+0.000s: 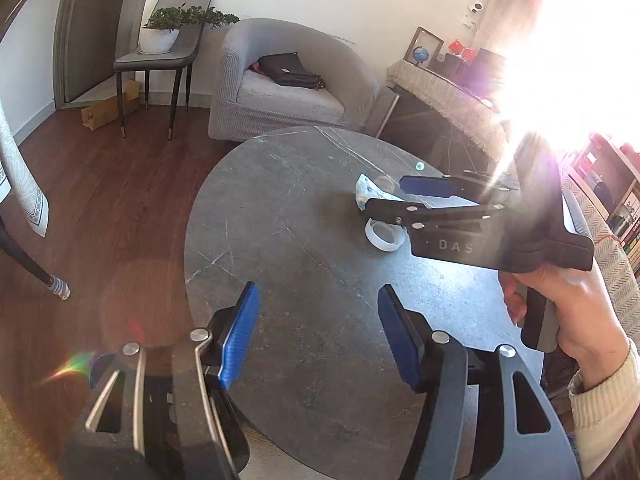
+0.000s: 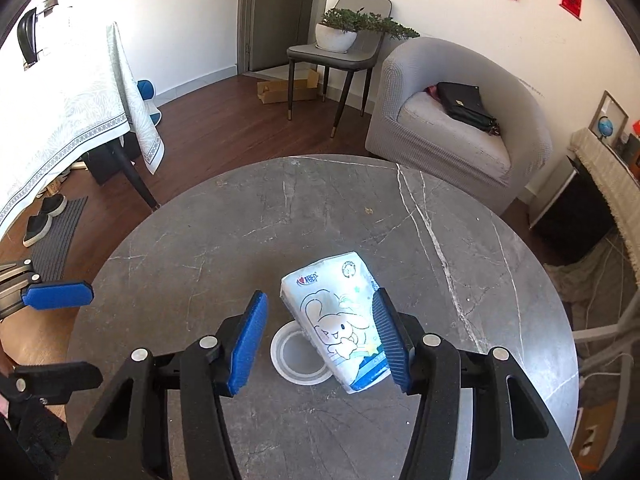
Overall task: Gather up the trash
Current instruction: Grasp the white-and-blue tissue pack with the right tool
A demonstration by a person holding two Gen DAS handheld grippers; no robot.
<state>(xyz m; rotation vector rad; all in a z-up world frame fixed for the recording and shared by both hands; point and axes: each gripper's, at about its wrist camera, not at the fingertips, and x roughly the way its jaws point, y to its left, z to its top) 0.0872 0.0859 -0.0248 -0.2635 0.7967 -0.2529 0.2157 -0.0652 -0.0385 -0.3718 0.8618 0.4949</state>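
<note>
The tissue packet sits tilted on the round grey worktop, its lower end lying over a white tape ring. The right gripper has its blue pads apart around the packet, the right-hand pad against its edge, the other clear. Further from the packet, the left gripper hovers over bare worktop, jaws apart and empty.
</note>
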